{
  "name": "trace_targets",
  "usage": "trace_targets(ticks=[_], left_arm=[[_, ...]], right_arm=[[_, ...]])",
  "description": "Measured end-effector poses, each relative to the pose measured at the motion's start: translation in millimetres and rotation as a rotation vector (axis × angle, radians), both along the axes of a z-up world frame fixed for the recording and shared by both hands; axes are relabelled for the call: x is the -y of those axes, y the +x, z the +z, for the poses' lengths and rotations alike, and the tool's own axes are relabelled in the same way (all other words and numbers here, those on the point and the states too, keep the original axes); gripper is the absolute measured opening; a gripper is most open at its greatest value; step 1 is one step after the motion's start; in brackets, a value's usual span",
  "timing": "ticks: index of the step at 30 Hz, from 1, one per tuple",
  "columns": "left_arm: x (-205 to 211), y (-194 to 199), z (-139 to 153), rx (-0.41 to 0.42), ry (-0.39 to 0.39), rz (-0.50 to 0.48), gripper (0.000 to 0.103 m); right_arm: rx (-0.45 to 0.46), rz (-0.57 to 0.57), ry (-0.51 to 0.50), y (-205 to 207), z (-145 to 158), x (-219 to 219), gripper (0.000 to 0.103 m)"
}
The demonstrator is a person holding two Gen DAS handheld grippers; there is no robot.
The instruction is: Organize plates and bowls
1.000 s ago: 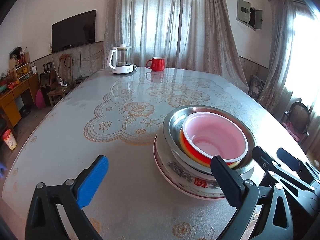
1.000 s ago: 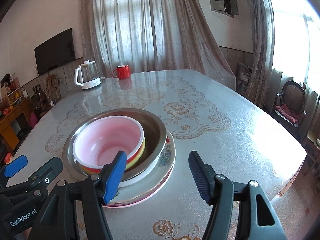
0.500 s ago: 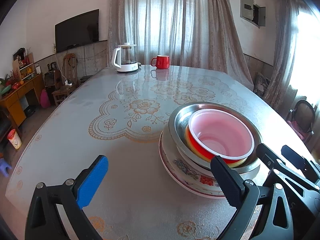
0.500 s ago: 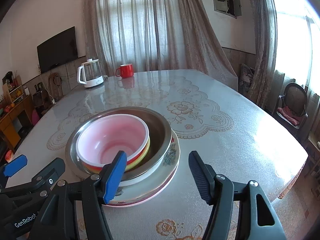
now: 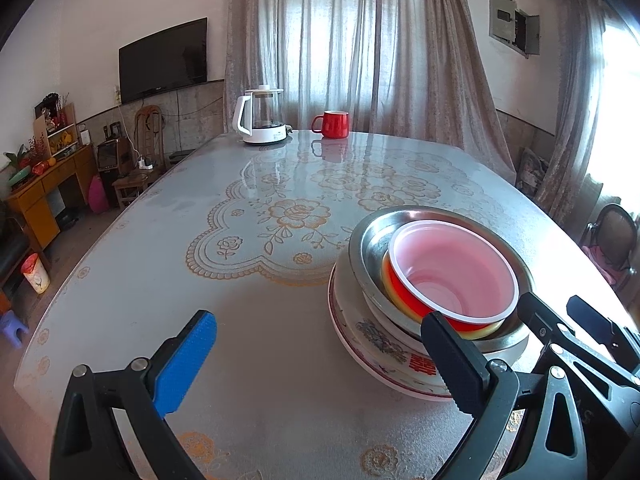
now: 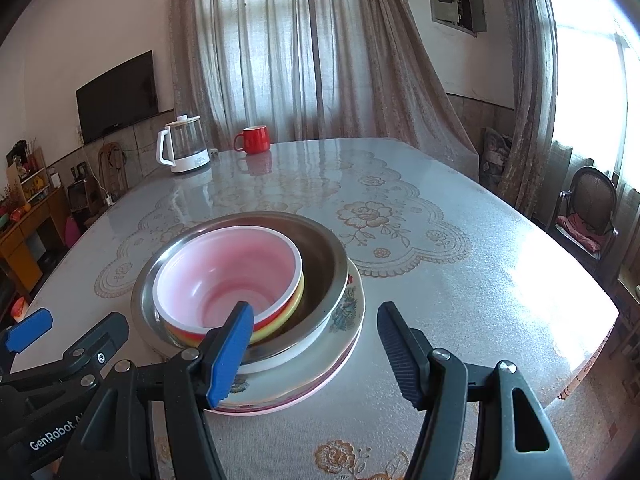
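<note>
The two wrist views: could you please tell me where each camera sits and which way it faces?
Left wrist: on the left claw, facing across the table; stacked bowls ahead-right, right claw at right edge.
Right wrist: on the right claw, facing likewise; stack ahead-left, left claw at left edge.
Shared: stack, kettle, red mug.

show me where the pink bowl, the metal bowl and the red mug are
pink bowl (image 6: 224,276), right wrist view, on its pink inner wall.
metal bowl (image 6: 324,256), right wrist view, on the bare steel inner wall right of the pink bowl.
red mug (image 5: 335,124), left wrist view, on the middle of its red side.
</note>
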State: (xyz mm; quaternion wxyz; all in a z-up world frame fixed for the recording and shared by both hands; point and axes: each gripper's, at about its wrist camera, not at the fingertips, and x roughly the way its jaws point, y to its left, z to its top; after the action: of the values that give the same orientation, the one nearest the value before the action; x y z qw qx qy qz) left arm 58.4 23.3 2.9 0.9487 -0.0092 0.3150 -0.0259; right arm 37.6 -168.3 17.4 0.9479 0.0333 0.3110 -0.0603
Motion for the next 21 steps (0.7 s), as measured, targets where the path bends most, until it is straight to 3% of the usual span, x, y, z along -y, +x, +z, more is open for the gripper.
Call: trace_targets(ticks=[21], left_arm=[[-1.0,1.6,-1.2,0.012,-0.001,-0.007,0.102]], right_arm=[[-0.015,0.007,0.000,6.6,-3.8,-1.0,0.065]])
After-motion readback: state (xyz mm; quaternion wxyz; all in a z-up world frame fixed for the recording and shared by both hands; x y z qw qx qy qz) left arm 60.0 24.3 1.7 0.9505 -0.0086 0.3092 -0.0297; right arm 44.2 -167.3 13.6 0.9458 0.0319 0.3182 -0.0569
